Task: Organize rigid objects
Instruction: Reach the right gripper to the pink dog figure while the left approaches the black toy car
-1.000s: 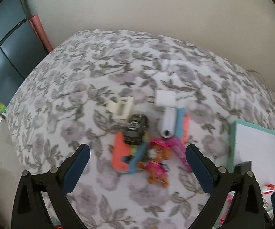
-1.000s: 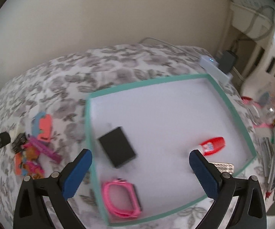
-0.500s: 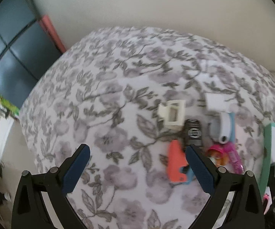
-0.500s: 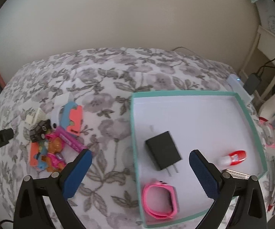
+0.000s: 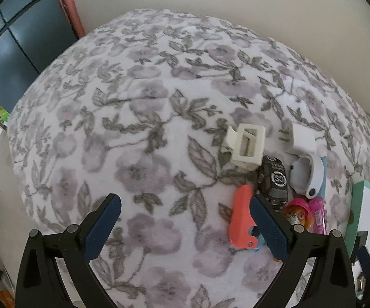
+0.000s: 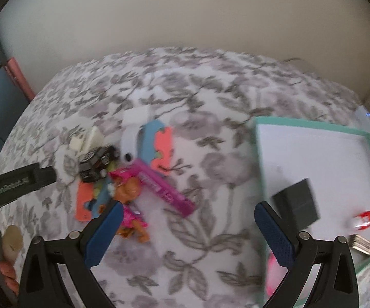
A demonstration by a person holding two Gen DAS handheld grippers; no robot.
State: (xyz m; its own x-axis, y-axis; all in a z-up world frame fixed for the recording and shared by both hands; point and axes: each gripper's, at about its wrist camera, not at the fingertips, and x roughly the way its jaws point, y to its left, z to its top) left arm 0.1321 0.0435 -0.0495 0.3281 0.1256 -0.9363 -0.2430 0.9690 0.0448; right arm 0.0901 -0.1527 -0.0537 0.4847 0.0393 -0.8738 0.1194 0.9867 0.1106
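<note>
Floral bed (image 5: 138, 133) holds toys beside the tray (image 6: 259, 159); both claws (image 5: 185, 220) (image 6: 185, 228) gape, empty; the light, stiff car (image 5: 273, 179) likely grips across its sides.

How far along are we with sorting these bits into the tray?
Partly done. In the teal tray already: a black charger, a red-capped bottle, a small metal piece and something pink at the near edge. Nothing is in hand: the left gripper and right gripper are both open and empty. Left on the bedspread: the cream clip, white charger, toy car, puppy figure and pink tube.
</note>
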